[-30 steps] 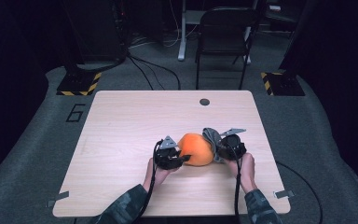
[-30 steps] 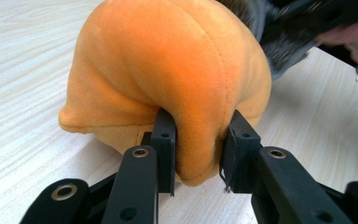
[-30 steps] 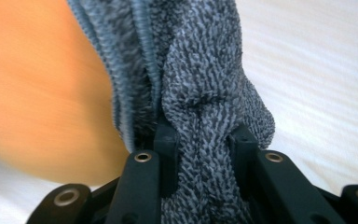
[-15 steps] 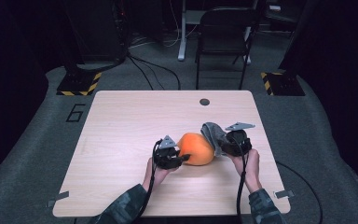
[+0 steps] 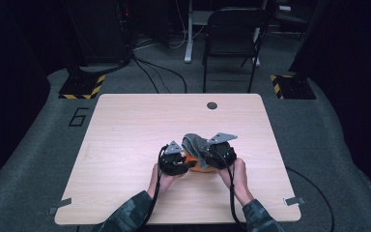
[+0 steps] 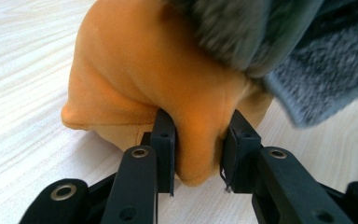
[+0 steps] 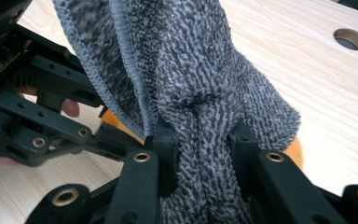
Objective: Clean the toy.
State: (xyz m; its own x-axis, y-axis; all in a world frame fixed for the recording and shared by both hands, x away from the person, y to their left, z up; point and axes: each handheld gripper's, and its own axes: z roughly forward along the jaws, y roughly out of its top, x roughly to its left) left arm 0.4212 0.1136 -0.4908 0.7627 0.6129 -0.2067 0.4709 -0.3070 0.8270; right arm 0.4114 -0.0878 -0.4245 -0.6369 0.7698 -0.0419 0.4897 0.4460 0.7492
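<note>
while hidden from above, left claw (image 6: 198, 154) clamped on orange cloth (image 6: 168, 79), right claw (image 7: 200, 158) on grey towel (image 7: 205, 93)

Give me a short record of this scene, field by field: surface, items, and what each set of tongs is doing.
surface: wooden table
items: orange cloth, grey towel
left tongs: shut on a fold of the orange cloth
right tongs: shut on the bunched grey towel
layout: grey towel lies over the orange cloth, near the table's front edge
other: round hole near the far edge
</note>
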